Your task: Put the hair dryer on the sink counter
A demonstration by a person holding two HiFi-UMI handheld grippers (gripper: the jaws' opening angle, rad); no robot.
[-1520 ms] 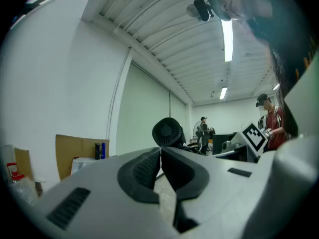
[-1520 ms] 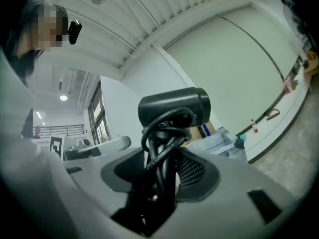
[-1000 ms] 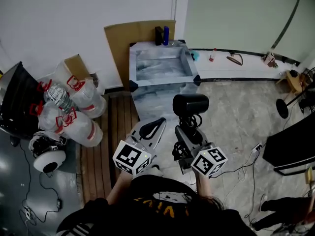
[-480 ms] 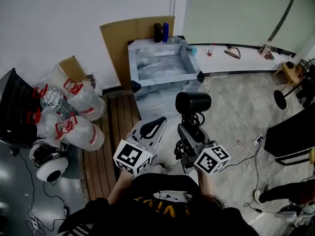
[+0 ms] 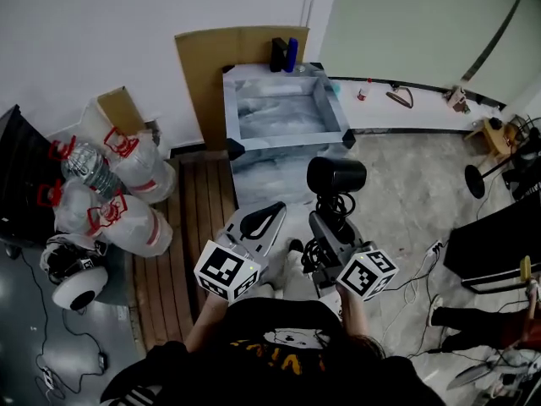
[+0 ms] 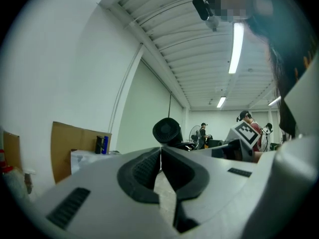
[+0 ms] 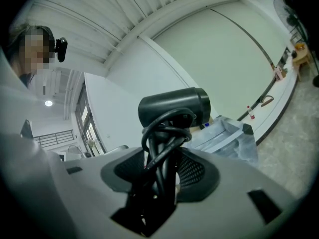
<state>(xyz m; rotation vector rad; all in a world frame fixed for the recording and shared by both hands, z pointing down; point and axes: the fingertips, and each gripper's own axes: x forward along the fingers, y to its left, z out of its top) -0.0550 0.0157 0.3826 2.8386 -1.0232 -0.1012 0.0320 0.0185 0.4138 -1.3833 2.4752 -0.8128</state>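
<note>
Risk: hair dryer [image 5: 336, 176] top-heavy above the jaws; tilt or slip on the looped cord [image 7: 164, 128] likely during the reach to the sink counter [image 5: 270, 76].
Right gripper [image 7: 162, 171]: raised, clamped on the dryer's handle, short of the counter.
Left gripper [image 6: 160, 168]: raised alongside, jaws apparently together, empty.

Black hair dryer [image 5: 336, 176] with black cord [image 7: 164, 128]; marbled grey-and-white sink worktop [image 5: 287, 139]; brown cardboard sheet [image 5: 211, 66]; my marker cubes [image 5: 225, 271] patterned in black-and-white squares.
</note>
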